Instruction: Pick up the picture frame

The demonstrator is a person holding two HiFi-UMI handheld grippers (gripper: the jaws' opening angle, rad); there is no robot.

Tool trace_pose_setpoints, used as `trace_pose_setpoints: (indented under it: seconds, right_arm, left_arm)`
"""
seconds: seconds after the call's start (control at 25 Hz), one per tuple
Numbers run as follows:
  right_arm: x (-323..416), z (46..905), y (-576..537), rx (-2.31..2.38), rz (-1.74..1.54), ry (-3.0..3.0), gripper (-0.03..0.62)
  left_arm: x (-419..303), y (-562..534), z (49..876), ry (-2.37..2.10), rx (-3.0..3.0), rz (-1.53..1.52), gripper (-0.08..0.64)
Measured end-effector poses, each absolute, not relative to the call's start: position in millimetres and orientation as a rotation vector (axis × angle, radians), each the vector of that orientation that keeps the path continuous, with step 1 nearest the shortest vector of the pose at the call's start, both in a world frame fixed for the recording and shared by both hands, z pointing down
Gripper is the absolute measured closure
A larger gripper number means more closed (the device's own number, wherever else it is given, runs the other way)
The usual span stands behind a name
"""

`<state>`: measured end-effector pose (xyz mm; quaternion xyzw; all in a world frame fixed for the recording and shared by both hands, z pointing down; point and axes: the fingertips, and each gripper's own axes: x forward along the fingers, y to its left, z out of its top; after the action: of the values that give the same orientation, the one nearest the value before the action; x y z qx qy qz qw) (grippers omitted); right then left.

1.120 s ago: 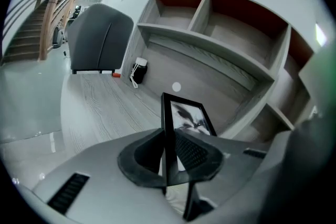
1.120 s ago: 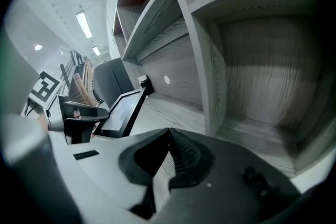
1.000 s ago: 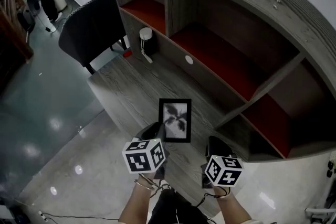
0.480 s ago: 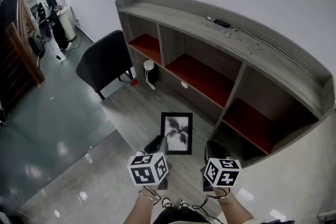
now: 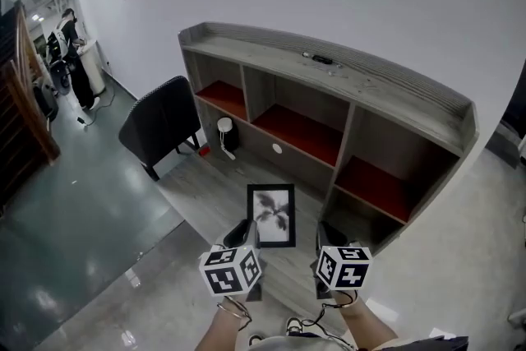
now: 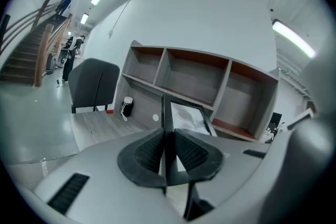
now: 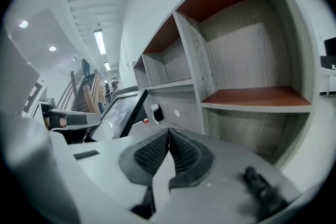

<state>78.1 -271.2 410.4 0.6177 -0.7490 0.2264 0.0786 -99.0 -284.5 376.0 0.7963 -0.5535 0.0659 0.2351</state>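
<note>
Picture frame (image 5: 271, 215), black, with a monochrome leaf print: held in front of the shelf unit, over the grey wooden platform (image 5: 205, 193), one edge clamped between the jaws of the left gripper (image 6: 167, 152). Right gripper (image 7: 168, 150): near the frame's other side, apart from it, jaws pressed together on nothing. Shelf unit (image 5: 374, 84): grey, three open compartments floored in red, a small dark object (image 5: 317, 58) lying on its top. White-capped cylinder (image 5: 225, 130): standing at its foot. Black chair (image 5: 161, 123): to the left.
</note>
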Motion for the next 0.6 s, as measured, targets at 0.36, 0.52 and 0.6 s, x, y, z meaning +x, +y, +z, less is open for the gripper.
trace_pose_setpoints:
  seconds: [0.36,0.52,0.6]
  right_arm:
    - [65.5,382.2,-235.8,1.967,0.603,-2.192,0.560]
    - [54.7,378.0,-227.7,1.970,0.588,-2.187,0.561]
    - [51.4,377.6,-225.8,1.969,0.582,-2.189,0.560]
  left_arm:
    - [-119.4,-261.8,356.6,-1.452,2.257,0.123,0.486]
    - [-127.7,-257.3,352.7,-1.444,2.262,0.105,0.486]
    - [-129.5,-256.8,354.3,-1.442,2.259,0.101,0.486]
